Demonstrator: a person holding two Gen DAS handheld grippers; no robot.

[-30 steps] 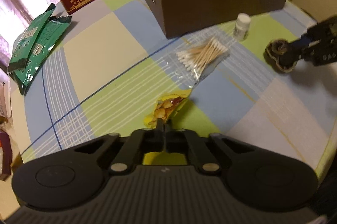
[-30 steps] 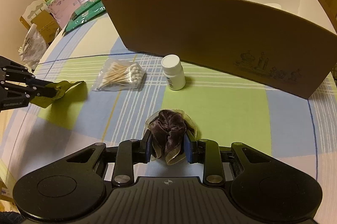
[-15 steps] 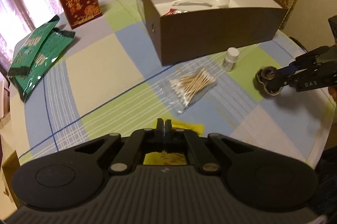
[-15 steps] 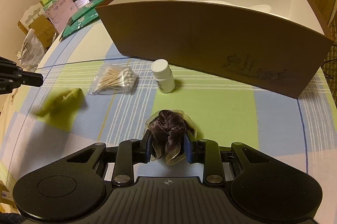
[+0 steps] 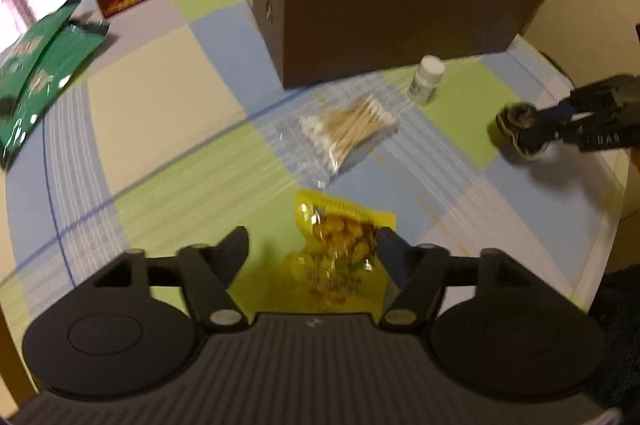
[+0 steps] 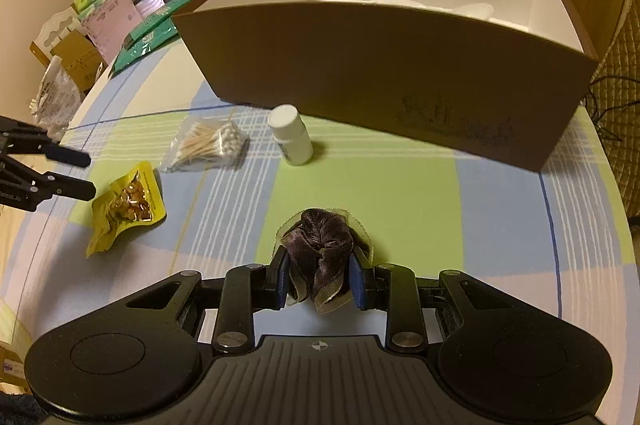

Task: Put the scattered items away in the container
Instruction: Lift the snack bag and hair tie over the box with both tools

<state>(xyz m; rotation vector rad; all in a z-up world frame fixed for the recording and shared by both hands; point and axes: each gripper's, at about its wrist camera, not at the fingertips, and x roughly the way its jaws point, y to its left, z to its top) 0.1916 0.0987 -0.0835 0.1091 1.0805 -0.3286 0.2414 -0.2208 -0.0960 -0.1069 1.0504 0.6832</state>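
Both tongs differ: the left gripper (image 5: 312, 249), its jaws just spread wide, has the yellow snack packet (image 6: 126, 205) lying loose between them on the tablecloth, while the right gripper (image 6: 320, 281) stays clamped on the purple scrunchie (image 6: 320, 253). That scrunchie seems bound for the one brown box (image 6: 360, 65); the packet needs re-gripping. Counted: one box, one snack packet, one bag of cotton swabs (image 6: 208, 145), one white bottle (image 6: 290, 135).

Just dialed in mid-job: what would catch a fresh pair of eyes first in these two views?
The big brown box fills the far side of the checked table, open at the top. Nearer, the right gripper is shut on a dark velvet scrunchie. At the left, the left gripper has just been opening, and the yellow snack packet lies on the cloth, free of its fingers.
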